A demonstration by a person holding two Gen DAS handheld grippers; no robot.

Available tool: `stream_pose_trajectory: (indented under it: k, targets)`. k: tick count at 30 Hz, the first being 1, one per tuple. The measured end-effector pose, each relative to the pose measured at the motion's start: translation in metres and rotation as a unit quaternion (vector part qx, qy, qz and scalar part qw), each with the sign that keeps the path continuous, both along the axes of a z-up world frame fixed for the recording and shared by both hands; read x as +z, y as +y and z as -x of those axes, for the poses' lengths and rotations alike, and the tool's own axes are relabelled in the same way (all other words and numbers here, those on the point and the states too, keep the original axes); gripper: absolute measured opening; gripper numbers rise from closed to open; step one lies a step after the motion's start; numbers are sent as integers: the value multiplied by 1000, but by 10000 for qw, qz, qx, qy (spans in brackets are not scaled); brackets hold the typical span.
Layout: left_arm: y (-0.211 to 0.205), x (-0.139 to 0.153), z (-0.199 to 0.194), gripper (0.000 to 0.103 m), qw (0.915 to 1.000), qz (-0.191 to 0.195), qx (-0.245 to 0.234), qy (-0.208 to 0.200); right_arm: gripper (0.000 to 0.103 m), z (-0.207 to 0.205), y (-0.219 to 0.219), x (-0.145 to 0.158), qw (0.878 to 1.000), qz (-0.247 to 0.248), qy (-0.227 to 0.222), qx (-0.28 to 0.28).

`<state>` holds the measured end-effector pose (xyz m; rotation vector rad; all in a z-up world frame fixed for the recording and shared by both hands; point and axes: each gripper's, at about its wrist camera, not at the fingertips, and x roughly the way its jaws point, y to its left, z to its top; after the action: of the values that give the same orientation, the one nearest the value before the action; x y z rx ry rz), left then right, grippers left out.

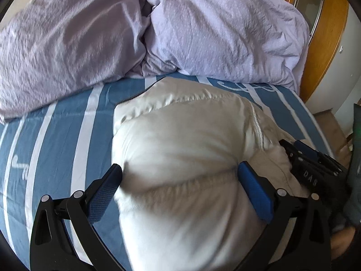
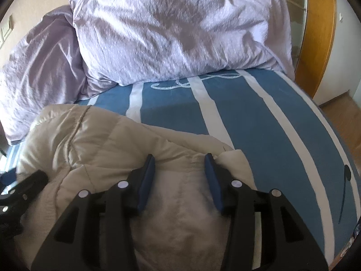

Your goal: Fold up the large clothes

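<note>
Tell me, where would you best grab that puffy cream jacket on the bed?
Probably at its near edge, coming down from above: the puffy jacket bulges thickly in the middle, while the edge by the right gripper lies in thinner folds that the jaws can straddle.

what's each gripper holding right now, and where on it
Both straddle the puffy cream jacket on the bed. Left gripper spans its near bulge, right gripper its near right edge; whether either pinches cannot be told.

Both wrist views close, angled down; share jacket, bed
</note>
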<state>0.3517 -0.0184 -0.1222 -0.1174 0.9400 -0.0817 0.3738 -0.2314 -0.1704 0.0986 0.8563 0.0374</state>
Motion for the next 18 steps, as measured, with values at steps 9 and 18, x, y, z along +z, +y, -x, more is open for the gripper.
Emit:
stream_pose_trajectory:
  k: [9, 18]
  targets:
    - [44, 13, 26, 102, 9971, 515, -183, 521, 92, 17, -66, 34, 9919, -1149, 499, 195]
    - [58, -8, 25, 102, 9862, 1237, -218, 1082, 101, 8, -84, -12, 9523, -2432, 1790, 442]
